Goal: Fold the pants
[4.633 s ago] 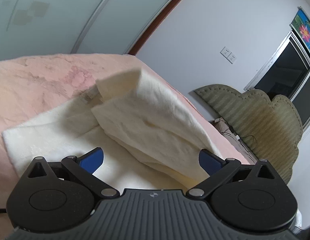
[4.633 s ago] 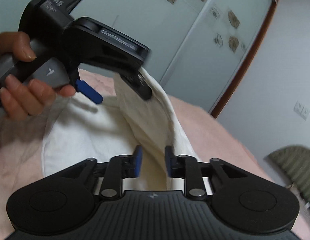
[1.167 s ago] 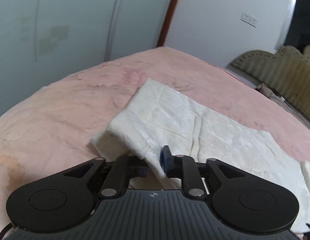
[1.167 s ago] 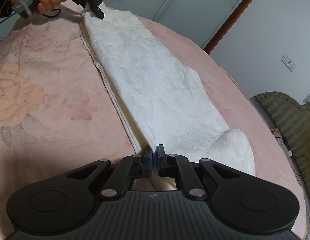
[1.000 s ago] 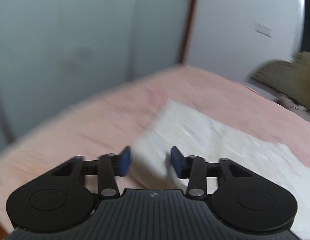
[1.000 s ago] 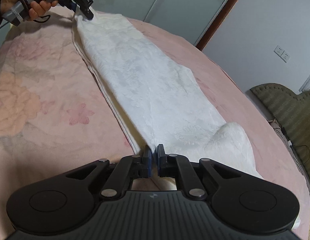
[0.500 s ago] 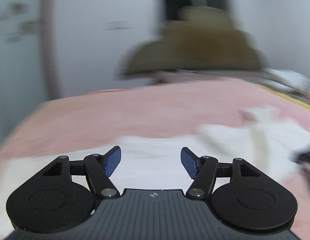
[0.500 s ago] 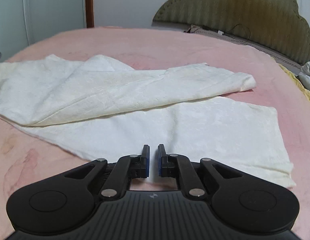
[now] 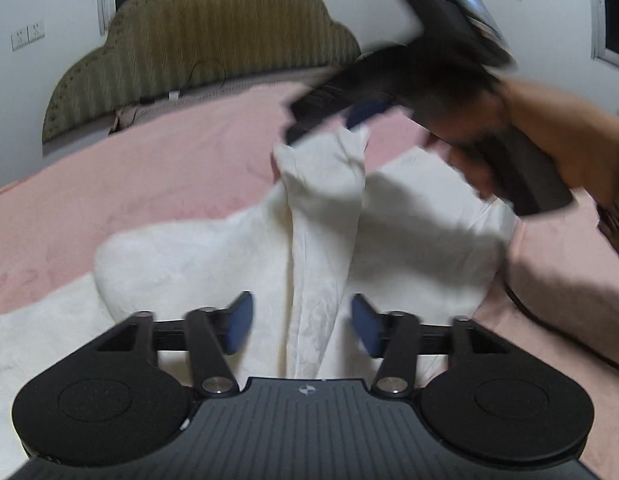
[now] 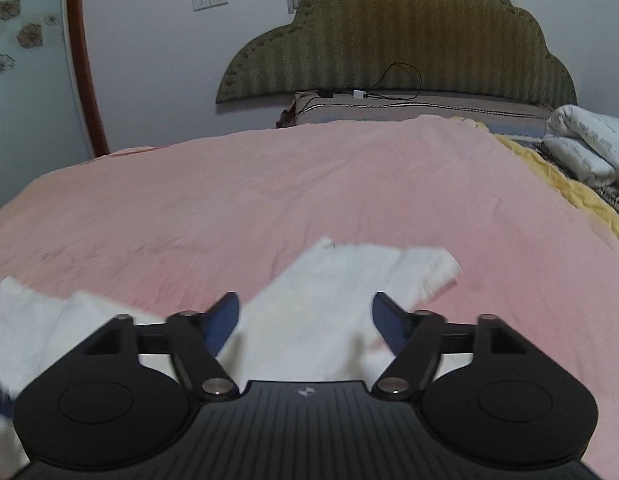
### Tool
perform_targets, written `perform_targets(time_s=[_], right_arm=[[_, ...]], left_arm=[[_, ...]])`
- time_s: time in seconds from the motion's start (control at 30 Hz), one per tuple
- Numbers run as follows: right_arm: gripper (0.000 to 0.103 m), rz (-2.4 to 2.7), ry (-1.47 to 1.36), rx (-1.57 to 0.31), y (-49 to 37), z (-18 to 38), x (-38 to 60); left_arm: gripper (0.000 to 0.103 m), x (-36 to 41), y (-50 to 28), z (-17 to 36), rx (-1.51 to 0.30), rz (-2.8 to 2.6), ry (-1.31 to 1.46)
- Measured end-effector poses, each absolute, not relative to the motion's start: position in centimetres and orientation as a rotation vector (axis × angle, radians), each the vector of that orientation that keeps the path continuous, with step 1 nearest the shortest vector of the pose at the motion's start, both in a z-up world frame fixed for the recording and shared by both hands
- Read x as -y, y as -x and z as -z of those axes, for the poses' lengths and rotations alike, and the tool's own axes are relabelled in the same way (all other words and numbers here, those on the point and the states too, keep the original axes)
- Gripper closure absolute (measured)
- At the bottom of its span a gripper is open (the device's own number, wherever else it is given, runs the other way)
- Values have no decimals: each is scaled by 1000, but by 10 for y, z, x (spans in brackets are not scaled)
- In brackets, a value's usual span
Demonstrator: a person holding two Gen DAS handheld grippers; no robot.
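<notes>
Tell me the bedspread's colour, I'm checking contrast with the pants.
Pink bedspread, clearest in the right wrist view; the pants are white.

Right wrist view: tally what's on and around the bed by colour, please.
White: 2, pants, rolled bedding
Pink: 1, bedspread
Olive: 1, headboard
Yellow: 1, blanket edge
Total: 5

Each gripper (image 9: 301, 328) is matte black: a ribbed grey-black housing with a small emblem, two round discs at the sides, linkage arms on silver screws, and blue pads (image 9: 239, 322). The right gripper (image 10: 305, 322) looks identical. A hand (image 9: 521, 136) wears a dark patterned sleeve (image 9: 617, 208).
</notes>
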State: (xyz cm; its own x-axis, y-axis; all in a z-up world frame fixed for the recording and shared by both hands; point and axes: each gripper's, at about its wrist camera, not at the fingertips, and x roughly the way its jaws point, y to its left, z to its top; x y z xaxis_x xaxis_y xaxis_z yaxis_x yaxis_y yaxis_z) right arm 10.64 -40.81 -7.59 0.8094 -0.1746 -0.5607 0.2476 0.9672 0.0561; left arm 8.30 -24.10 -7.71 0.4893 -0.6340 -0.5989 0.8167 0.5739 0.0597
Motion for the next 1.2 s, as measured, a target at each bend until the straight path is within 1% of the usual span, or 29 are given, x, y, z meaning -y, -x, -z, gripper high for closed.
perform_targets(time_s=[0.07, 0.13, 0.17, 0.2, 0.23, 0.33, 0.4, 0.43, 0.47, 0.5, 0.53, 0.57, 0.6, 0.63, 0.7, 0.83, 0.9, 0.93, 0.97, 1.0, 1.03, 1.2], right_arm=[[28, 252, -110, -617, -135, 82, 406], [27, 313, -119, -665, -161, 90, 407], [24, 352, -135, -703, -173, 93, 409], [15, 388, -144, -740, -185, 97, 410], [9, 420, -141, -771, -195, 100, 411], [9, 479, -98, -810, -213, 112, 410], [10, 464, -100, -803, -217, 117, 414], [20, 452, -111, -799, -215, 118, 417], [27, 446, -134, -795, -212, 119, 421], [42, 446, -159, -788, -209, 119, 426], [57, 443, -178, -772, -202, 118, 430], [66, 432, -199, -755, -195, 116, 433], [81, 425, -219, -740, -188, 114, 436], [89, 424, -232, -722, -178, 110, 439], [93, 429, -232, -672, -160, 101, 441], [93, 414, -352, -567, -105, 87, 457], [93, 417, -403, -528, -75, 83, 467], [93, 419, -429, -515, -62, 83, 473], [93, 420, -458, -509, -50, 85, 479], [93, 419, -493, -508, -41, 87, 485], [93, 416, -534, -509, -32, 92, 491], [92, 394, -719, -510, -16, 121, 519]], left_arm=[[71, 242, -83, 82, -567, 915, -356], [77, 242, -81, 83, -546, 912, -363], [78, 242, -80, 83, -535, 912, -371], [78, 242, -74, 82, -525, 910, -376], [78, 241, -73, 84, -518, 908, -378], [78, 246, -69, 82, -500, 901, -389], [72, 247, -66, 82, -492, 896, -395], [69, 247, -66, 82, -489, 892, -397], [69, 248, -66, 80, -487, 888, -399], [69, 250, -66, 80, -488, 886, -400], [76, 250, -66, 80, -490, 884, -401], [82, 250, -63, 80, -494, 883, -401], [87, 250, -61, 78, -498, 883, -398], [94, 250, -60, 77, -503, 884, -390], [96, 249, -58, 74, -495, 880, -379], [97, 249, -43, 68, -419, 879, -442], [95, 254, -37, 69, -391, 872, -484], [92, 257, -36, 71, -387, 864, -503], [83, 261, -36, 74, -388, 851, -515], [83, 264, -37, 78, -393, 840, -525], [77, 267, -38, 80, -399, 836, -533], [69, 280, -36, 82, -361, 818, -596]])
